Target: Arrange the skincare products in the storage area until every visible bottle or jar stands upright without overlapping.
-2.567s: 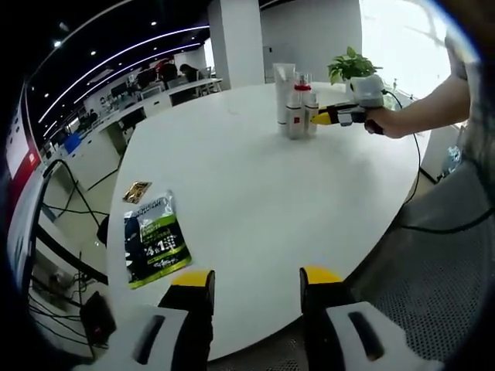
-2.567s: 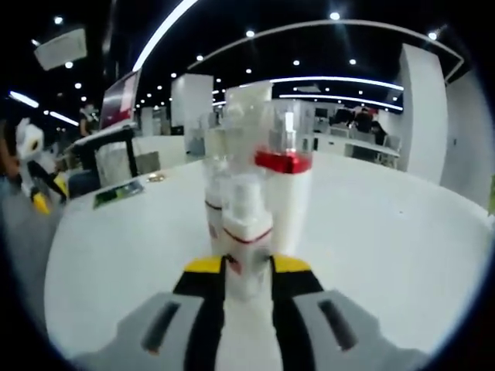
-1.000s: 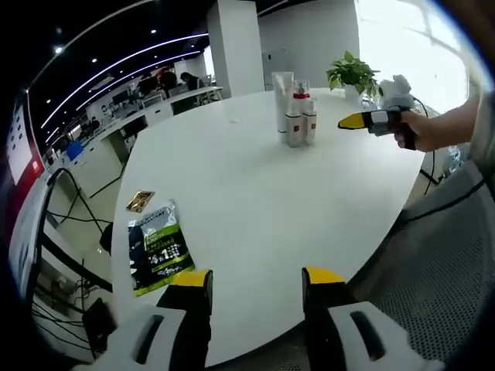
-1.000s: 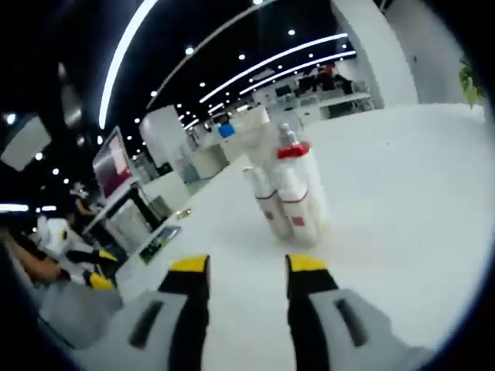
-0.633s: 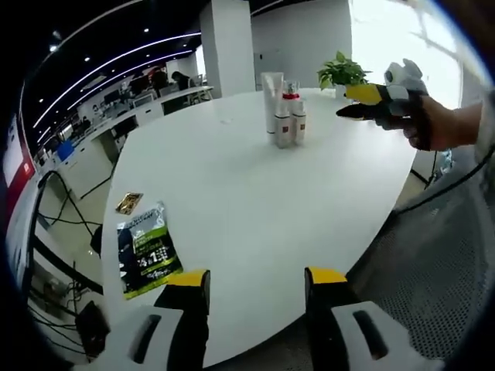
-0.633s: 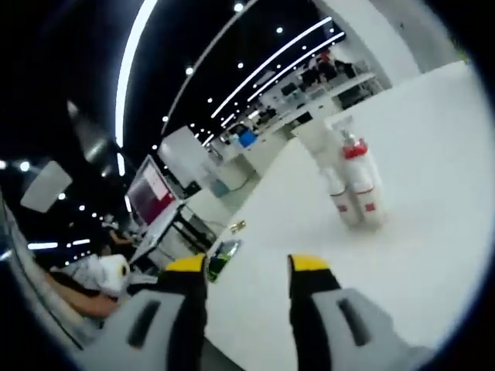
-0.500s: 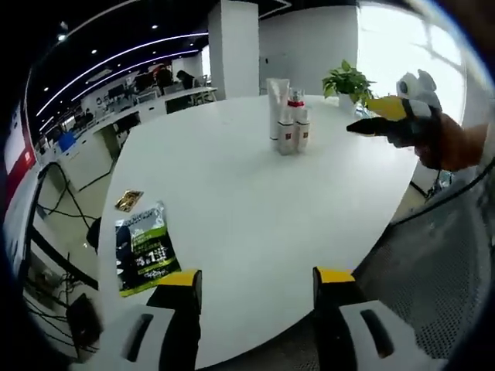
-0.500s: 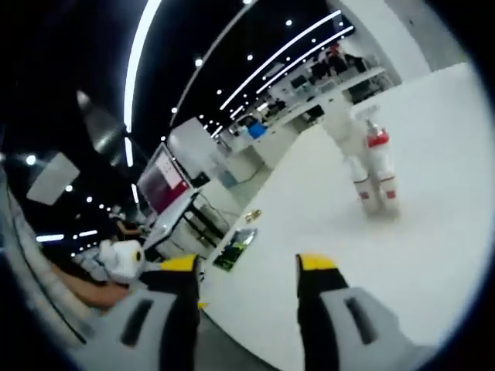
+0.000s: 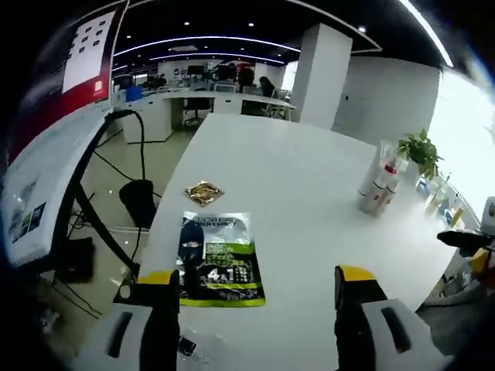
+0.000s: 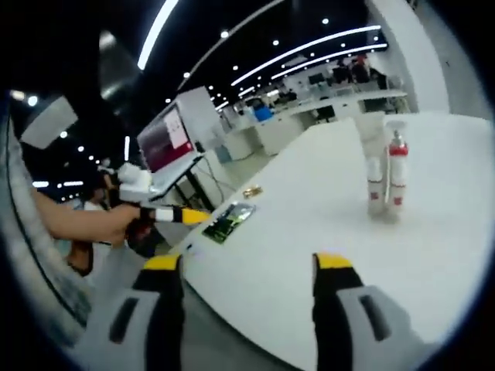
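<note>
The upright bottle cluster (image 9: 378, 188) (image 10: 384, 179) stands far across the table (image 9: 309, 201) from the green sachet (image 9: 218, 260), nearer the right gripper (image 10: 247, 267) than the left gripper (image 9: 255, 282), both jaws wide, empty.

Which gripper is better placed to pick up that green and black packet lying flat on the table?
Left. The left gripper is open, with the packet lying just ahead between its fingers. From the right gripper, also open, the packet lies farther off across the white table.

White skincare bottles (image 9: 378, 188) stand upright, clustered touching, one red-collared, on the white table
</note>
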A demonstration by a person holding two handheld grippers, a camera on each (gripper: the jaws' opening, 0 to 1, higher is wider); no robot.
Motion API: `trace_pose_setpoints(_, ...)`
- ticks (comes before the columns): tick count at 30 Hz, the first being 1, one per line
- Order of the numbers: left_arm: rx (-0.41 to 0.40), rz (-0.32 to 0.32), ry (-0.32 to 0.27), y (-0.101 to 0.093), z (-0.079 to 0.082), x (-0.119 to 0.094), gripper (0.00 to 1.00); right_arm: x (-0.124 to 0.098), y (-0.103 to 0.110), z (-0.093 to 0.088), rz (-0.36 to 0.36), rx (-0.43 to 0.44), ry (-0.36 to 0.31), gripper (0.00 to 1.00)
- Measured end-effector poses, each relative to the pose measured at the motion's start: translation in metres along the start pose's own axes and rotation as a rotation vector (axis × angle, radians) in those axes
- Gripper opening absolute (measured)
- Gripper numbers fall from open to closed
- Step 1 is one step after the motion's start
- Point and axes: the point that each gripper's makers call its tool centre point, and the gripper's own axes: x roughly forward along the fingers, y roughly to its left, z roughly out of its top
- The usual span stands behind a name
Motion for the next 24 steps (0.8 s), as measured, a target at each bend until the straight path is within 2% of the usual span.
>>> trace_pose_setpoints(3, -0.085, 0.005, -0.021, 0.008, 0.006, 0.018, 0.96, 0.0, 0.004, -0.007, -0.007, 0.001, 0.03, 0.67)
trace_pose_setpoints(5, -0.077, 0.015, -0.009, 0.011, 0.003, 0.028, 1.0, 0.0, 0.006, -0.009, -0.004, -0.002, 0.049, 0.67)
trace_pose_setpoints(7, -0.053, 0.032, 0.034, 0.015, -0.005, 0.038, 0.99, -0.001, 0.008, -0.01, -0.005, -0.016, 0.06, 0.67)
trace_pose_setpoints(12, -0.061, 0.045, 0.042, 0.023, -0.006, 0.061, 1.0, 0.001, 0.009, -0.011, -0.001, 0.002, 0.086, 0.67)
trace_pose_setpoints(18, 0.034, 0.056, 0.1, 0.023, -0.013, 0.08, 1.0, 0.004, 0.012, -0.018, 0.002, 0.019, 0.141, 0.67)
trace_pose_setpoints(23, 0.059, 0.062, 0.119, 0.025, -0.016, 0.091, 1.0, 0.006, 0.015, -0.023, 0.01, 0.014, 0.177, 0.65)
trace_pose_setpoints(24, 0.082, 0.081, 0.118, 0.029, -0.016, 0.092, 1.0, 0.006, 0.013, -0.022, 0.007, -0.003, 0.18, 0.64)
